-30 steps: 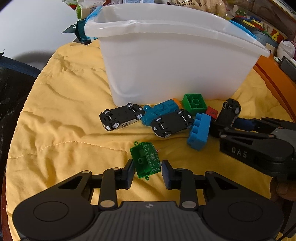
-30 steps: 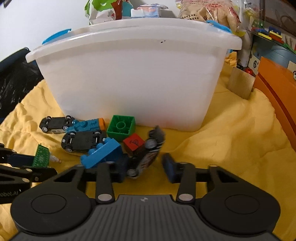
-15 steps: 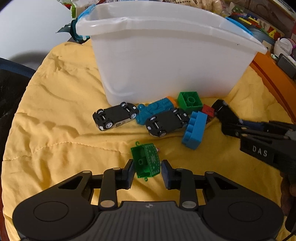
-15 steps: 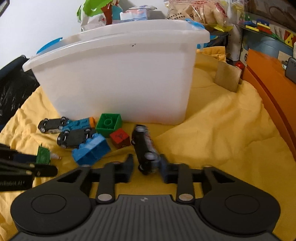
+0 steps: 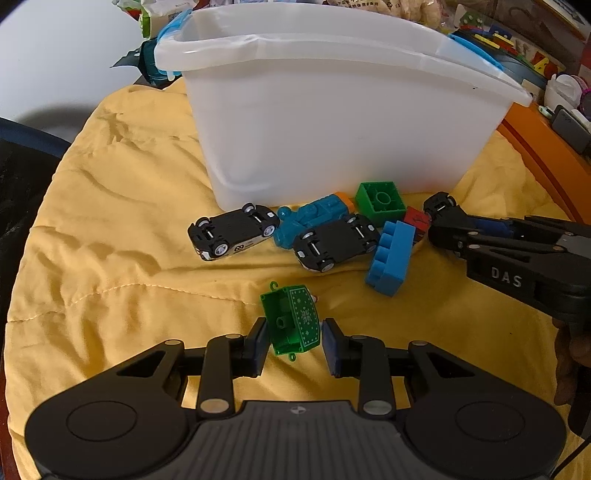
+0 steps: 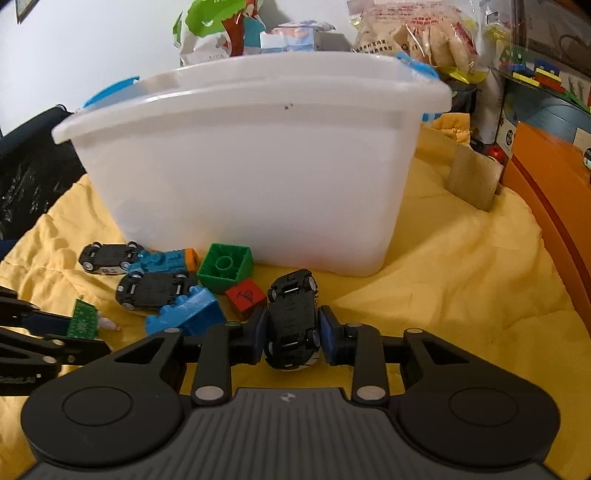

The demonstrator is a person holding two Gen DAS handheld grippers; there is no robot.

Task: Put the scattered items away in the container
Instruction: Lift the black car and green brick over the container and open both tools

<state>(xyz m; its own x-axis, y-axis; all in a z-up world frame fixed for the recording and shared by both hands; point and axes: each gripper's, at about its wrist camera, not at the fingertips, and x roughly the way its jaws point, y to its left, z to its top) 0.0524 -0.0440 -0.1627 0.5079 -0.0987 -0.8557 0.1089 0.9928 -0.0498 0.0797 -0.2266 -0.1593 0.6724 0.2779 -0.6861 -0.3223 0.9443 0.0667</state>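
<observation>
A white plastic tub (image 5: pixel 332 122) stands on a yellow quilt (image 5: pixel 110 221); it also shows in the right wrist view (image 6: pixel 258 166). My left gripper (image 5: pixel 293 338) is shut on a small green toy piece (image 5: pixel 293 321). My right gripper (image 6: pixel 291 332) is shut on an upside-down black toy car (image 6: pixel 293 317), which also shows in the left wrist view (image 5: pixel 441 205). In front of the tub lie two black cars (image 5: pixel 232 230) (image 5: pixel 336 242), a blue train (image 5: pixel 314 218), a green block (image 5: pixel 380 201), a blue brick (image 5: pixel 391 253) and a red cube (image 6: pixel 245 297).
An orange box (image 6: pixel 546 192) borders the quilt on the right, with a wooden block (image 6: pixel 474 181) beside it. Snack bags (image 6: pixel 413 33) and toy boxes crowd behind the tub. A dark chair (image 5: pixel 18 166) is at the left.
My right gripper has closed on the black car and turned it straight between the fingers. My left gripper has stayed shut on the green piece, drawing slightly back from the tub.
</observation>
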